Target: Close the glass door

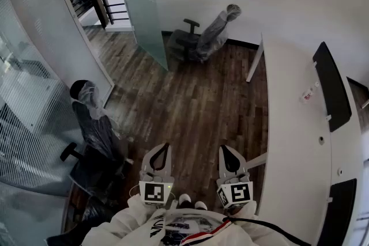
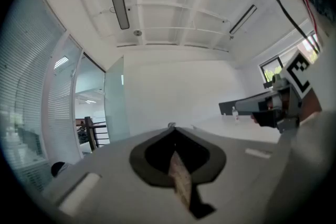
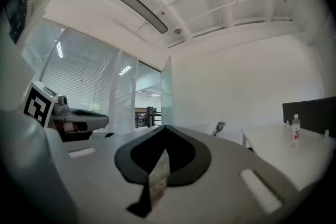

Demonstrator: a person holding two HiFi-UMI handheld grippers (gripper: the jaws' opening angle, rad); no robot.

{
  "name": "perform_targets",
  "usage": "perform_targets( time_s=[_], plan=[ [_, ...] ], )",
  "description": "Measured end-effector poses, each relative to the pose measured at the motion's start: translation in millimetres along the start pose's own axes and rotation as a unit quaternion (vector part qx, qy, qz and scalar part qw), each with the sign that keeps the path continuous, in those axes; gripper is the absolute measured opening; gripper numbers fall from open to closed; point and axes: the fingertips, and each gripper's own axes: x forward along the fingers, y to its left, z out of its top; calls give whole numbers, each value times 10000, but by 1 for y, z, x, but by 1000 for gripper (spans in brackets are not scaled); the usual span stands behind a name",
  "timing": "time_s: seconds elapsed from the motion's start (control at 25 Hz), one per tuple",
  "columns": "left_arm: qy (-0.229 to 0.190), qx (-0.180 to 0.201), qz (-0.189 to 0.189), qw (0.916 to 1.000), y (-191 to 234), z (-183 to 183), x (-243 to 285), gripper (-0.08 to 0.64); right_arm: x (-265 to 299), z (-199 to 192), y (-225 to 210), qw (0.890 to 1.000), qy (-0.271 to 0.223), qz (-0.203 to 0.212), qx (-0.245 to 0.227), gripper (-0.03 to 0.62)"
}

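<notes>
Both sets of fingers are pressed fully together, with nothing held between them. The left gripper (image 1: 163, 147) and the right gripper (image 1: 225, 149) are carried level and side by side, low in the head view, above a dark wooden floor (image 1: 190, 103). No object is touched by either gripper.

The glass door (image 1: 140, 6) is seen at the far left of the room. It is a frosted panel swung open into the room, well apart from both grippers. An open doorway is left between it and the curved glass wall (image 1: 55, 26) on the left. A dark railing (image 1: 106, 3) is visible through the gap.

Just right of the door, an office chair (image 1: 203, 37) wrapped in plastic is parked against the far wall. A second wrapped chair (image 1: 92, 124) is placed near the left gripper, beside the glass wall. On the right, a long white desk (image 1: 291, 141) is lined with dark panels (image 1: 331, 86), and a small bottle (image 1: 307, 95) is set on it.
</notes>
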Motion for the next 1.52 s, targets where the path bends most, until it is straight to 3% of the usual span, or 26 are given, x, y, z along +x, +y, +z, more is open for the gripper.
perform_targets(
  time_s=[0.44, 0.84, 1.04, 1.28, 1.4, 1.52],
  plan=[
    [-138, 148, 82, 9998, 46, -19, 17, 3, 50, -12, 27, 9998, 75, 83, 185, 5],
    [-206, 73, 103, 9997, 82, -21, 88, 2, 126, -10, -5, 9997, -112, 108, 201, 6],
    [-151, 141, 145, 9997, 101, -44, 171, 2, 198, -30, -53, 9996, -165, 132, 187, 6],
    [38, 174, 269, 9995, 133, -70, 311, 3, 331, -56, -128, 9988, -20, 283, 390, 6],
    [202, 187, 205, 9994, 143, -61, 385, 2, 393, -51, -168, 9987, -14, 369, 339, 6],
    [105, 201, 248, 9994, 154, -54, 444, 2, 444, -52, -200, 9984, 59, 416, 366, 6]
  ],
)
